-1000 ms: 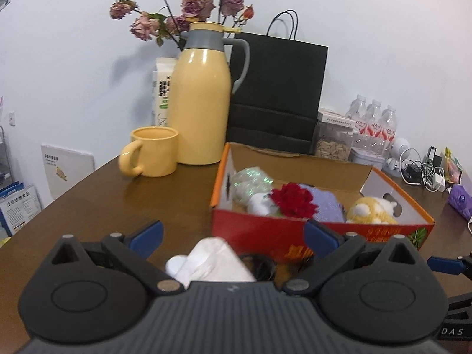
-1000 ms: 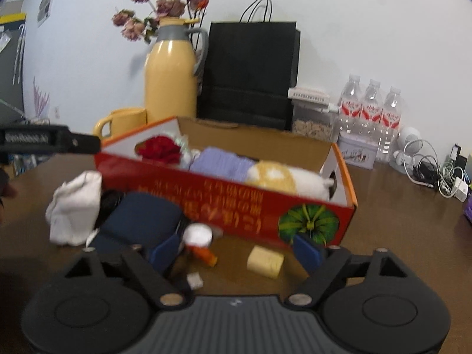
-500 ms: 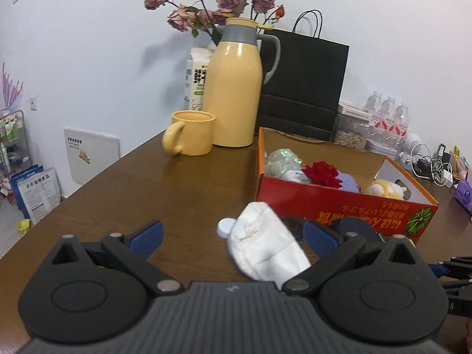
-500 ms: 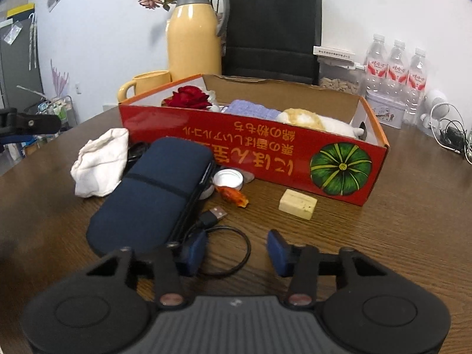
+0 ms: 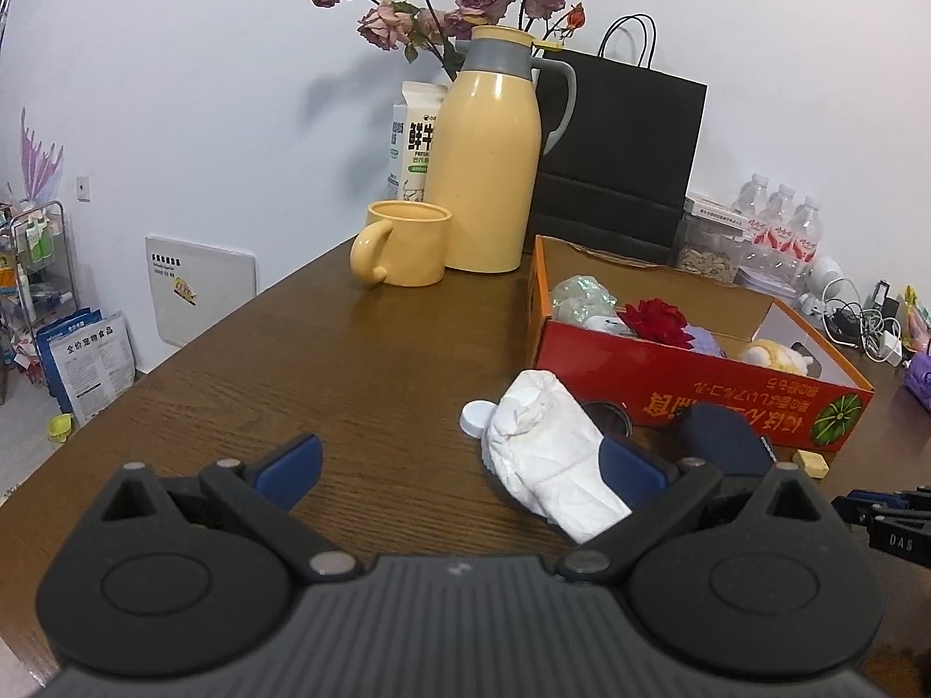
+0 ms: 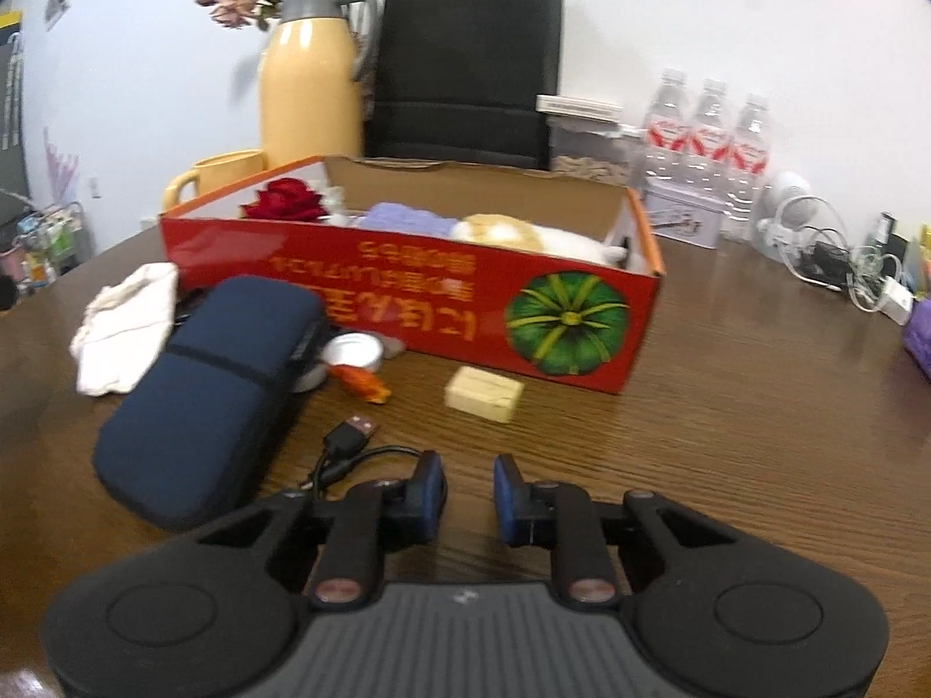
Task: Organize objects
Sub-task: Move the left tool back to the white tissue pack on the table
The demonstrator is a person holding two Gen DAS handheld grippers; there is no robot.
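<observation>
The left tool point(image 5: 459, 468) stands wide open above the brown wooden surface point(image 5: 326, 349) with nothing gripped; its right finger lies just beside the crumpled white cloth point(image 5: 550, 459), though the picture does not settle whether it touches. A white cap point(image 5: 477, 417) sits at the cloth's far left edge. The right tool point(image 6: 468, 491) has just been closing and its jaws now leave only a narrow gap with bare wood between them, holding nothing; a black USB cable point(image 6: 349, 448) curls just by its left finger. Left of the cable lies a navy zip case point(image 6: 209, 395), beyond it a white round lid point(image 6: 352, 352), a small orange item point(image 6: 363, 384) and a pale yellow block point(image 6: 484, 394). Behind these stands the red cardboard box point(image 6: 419, 305), open-topped, holding a red rose point(image 6: 285, 203), a lavender cloth point(image 6: 410, 218) and a plush toy point(image 6: 512, 235). A yellow jug point(image 5: 486, 163) and yellow mug point(image 5: 407, 244) stand at the box's far left corner
</observation>
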